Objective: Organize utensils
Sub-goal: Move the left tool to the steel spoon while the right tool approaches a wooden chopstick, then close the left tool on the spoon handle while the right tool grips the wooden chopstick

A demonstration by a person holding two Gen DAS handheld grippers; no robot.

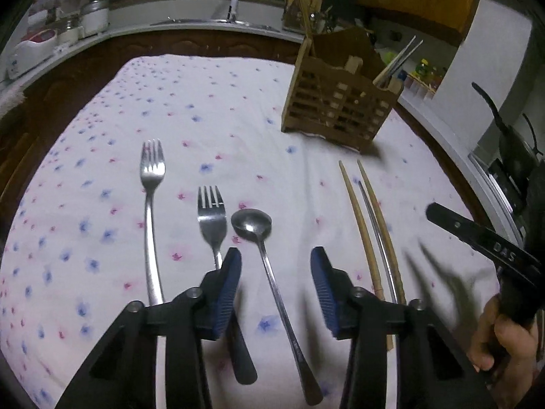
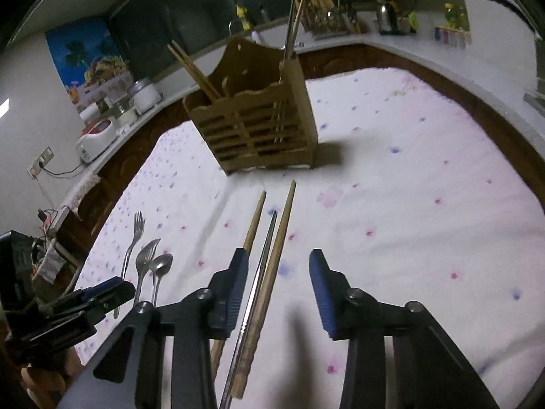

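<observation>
The left gripper [image 1: 276,286] is held apart over a long-handled steel spoon [image 1: 269,262], apparently untouched. The right gripper [image 2: 277,289] is spread astride a steel chopstick [image 2: 253,293] and a bamboo one [image 2: 269,283]. A slatted wooden utensil caddy [image 2: 255,126] is seen at twelve o'clock.

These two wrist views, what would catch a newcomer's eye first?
The wooden caddy stands at the far side of the flowered cloth, chopsticks poking out of it. Nearer, utensils lie in a row: two forks, a spoon between the open left tongs, and chopsticks partly between the open right tongs.
</observation>
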